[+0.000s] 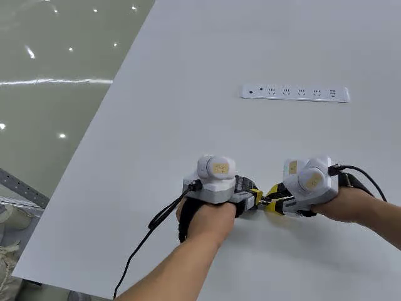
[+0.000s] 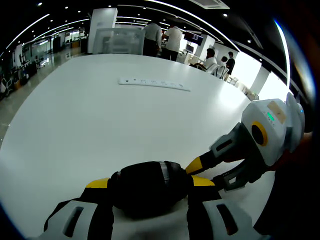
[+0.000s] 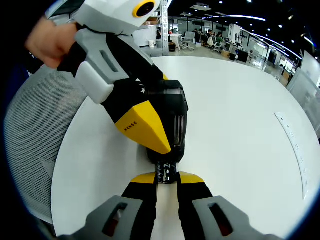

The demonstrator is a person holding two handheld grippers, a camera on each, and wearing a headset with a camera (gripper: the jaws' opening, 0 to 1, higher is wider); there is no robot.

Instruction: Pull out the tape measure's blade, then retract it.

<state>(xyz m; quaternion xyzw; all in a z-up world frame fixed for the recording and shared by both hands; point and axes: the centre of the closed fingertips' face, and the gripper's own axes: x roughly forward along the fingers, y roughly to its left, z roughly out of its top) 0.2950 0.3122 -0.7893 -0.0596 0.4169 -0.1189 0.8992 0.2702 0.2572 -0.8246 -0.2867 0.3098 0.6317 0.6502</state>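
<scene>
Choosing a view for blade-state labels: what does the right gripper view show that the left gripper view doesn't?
Right gripper view: the blade, printed scale readable, pinched in the right gripper just out of the tape measure case; also a mesh chair back.
Left gripper view: the left gripper clamping the case's rounded back, blade hidden behind it; people beyond the table.
Both: the case, the opposite gripper, the white table, the power strip.
</scene>
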